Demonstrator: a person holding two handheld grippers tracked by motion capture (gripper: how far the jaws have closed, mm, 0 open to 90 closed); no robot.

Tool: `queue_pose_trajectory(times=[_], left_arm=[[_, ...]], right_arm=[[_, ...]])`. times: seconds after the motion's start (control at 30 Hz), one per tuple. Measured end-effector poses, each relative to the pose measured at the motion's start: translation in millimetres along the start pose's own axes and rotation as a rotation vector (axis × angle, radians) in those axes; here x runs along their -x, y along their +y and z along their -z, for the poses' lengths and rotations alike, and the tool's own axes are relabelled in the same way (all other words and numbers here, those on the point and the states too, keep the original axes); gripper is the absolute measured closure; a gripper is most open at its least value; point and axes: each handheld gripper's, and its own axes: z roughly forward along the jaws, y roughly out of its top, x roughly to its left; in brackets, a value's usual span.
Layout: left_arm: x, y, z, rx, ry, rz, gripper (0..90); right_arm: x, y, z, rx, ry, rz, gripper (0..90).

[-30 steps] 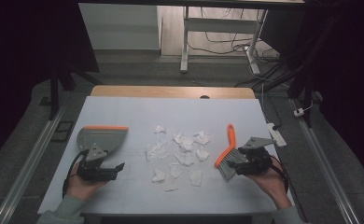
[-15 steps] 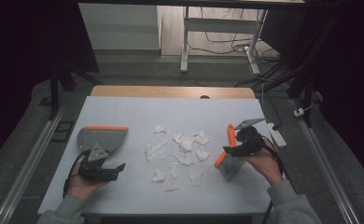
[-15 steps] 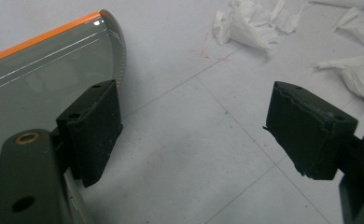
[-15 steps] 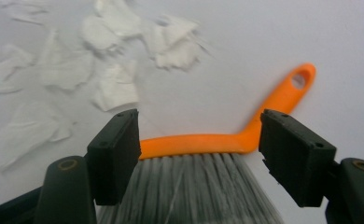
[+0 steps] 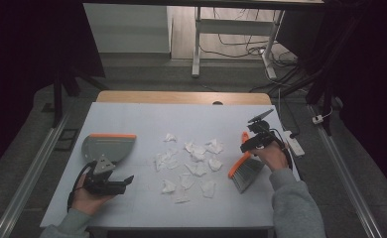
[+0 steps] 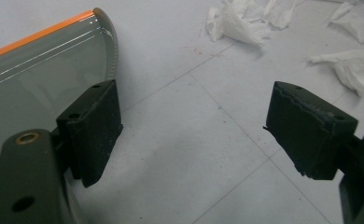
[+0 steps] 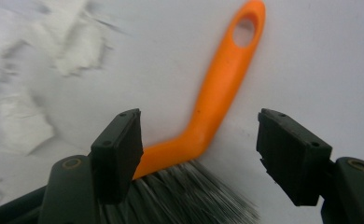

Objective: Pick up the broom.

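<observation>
While the left gripper (image 5: 113, 183) has kept its place at the lower left of the high view, fingers open on nothing just below the grey dustpan (image 5: 107, 147), the right gripper (image 5: 248, 144) has travelled from the brush head upward to the orange handle of the hand brush (image 5: 246, 168), at the right of the frame. Its fingers have just been closing a little, yet they are wide apart; in the right gripper view the handle (image 7: 217, 88) lies between them, not pressed. I judge a grasp of the brush is near. Torn paper scraps (image 5: 191, 163) lie scattered in the middle of the white worktop (image 5: 147, 116). Behind it the room is dark, with cables on the floor.
</observation>
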Motion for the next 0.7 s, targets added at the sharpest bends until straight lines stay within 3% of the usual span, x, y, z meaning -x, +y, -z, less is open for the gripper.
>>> queue_pose_trajectory(times=[0.3, 0.43, 0.53, 0.7], left_arm=[[1.2, -0.3, -0.9, 0.003, -0.009, -0.013, 18.9], [4.4, -0.1, -1.8, -0.003, -0.009, -0.034, 18.9], [5.2, -0.3, -2.1, -0.003, -0.017, -0.040, 18.9], [5.9, -0.6, -1.7, 0.000, -0.019, -0.042, 18.9]], right_arm=[[-1.1, 5.6, -14.8, -0.079, -0.035, -0.091, 34.4], [-1.2, 9.3, -24.0, -0.127, -0.049, -0.161, 38.7], [-5.2, 10.5, -27.9, -0.140, -0.088, -0.159, 44.5], [-6.1, 8.7, -33.3, -0.160, -0.063, -0.205, 50.1]])
